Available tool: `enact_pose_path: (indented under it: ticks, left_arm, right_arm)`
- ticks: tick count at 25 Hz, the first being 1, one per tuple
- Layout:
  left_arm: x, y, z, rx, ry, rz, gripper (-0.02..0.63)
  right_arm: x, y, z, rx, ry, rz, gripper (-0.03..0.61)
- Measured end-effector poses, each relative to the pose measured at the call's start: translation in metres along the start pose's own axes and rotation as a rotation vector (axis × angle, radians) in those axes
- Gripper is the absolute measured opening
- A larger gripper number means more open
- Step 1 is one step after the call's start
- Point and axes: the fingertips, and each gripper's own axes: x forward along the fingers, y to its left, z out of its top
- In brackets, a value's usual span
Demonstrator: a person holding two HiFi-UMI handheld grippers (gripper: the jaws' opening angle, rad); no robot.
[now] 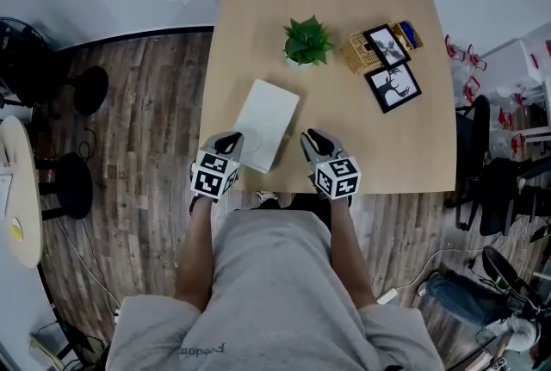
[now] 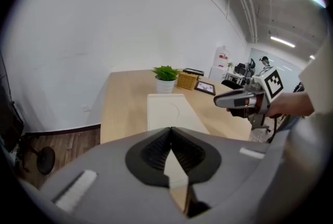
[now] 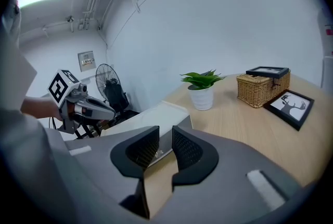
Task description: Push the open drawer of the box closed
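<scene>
A flat white box (image 1: 269, 121) lies on the wooden table (image 1: 405, 145), its near end close to the front edge; I cannot tell how far its drawer stands out. My left gripper (image 1: 231, 139) hovers at the box's near left corner. In its own view the left gripper (image 2: 170, 132) is shut and empty, with the box (image 2: 169, 111) just ahead. My right gripper (image 1: 312, 139) hangs to the right of the box, apart from it. Seen from its own camera, the right gripper (image 3: 165, 140) is open with nothing between the pads, and the box (image 3: 151, 116) lies ahead to the left.
A potted plant (image 1: 306, 40) stands behind the box. At the back right are a wicker basket (image 1: 360, 53) and two framed pictures (image 1: 393, 85). Black stools (image 1: 73, 186) stand on the floor at left, office chairs (image 1: 495, 188) at right.
</scene>
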Motion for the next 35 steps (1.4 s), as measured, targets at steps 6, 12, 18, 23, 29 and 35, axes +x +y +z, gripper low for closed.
enact_pose_path:
  ticks: [6,12,18,23,29,35]
  left_arm:
    - [-0.008,0.001,-0.010,-0.038,-0.023,0.013,0.054]
    - [-0.002,-0.002,-0.009,-0.031,-0.021,0.002,0.054]
    - [-0.003,-0.006,-0.009,-0.034,-0.030,-0.008,0.054]
    - [-0.003,-0.010,-0.008,-0.025,-0.033,-0.019,0.054]
    - [-0.003,-0.011,-0.007,-0.024,-0.039,-0.021,0.054]
    - [-0.003,-0.012,-0.005,-0.023,-0.041,-0.022,0.054]
  right_arm:
    - [0.003,0.009,0.000,-0.023,0.003,0.029,0.048]
    - [0.004,0.010,0.000,-0.026,-0.004,0.025,0.008]
    - [0.002,0.011,-0.002,-0.041,0.014,0.023,0.002]
    - [0.003,0.014,-0.005,-0.052,0.037,0.025,0.002]
    - [0.001,0.012,-0.007,-0.051,0.044,0.020,0.001]
    - [0.001,0.011,-0.008,-0.047,0.047,0.015,0.002]
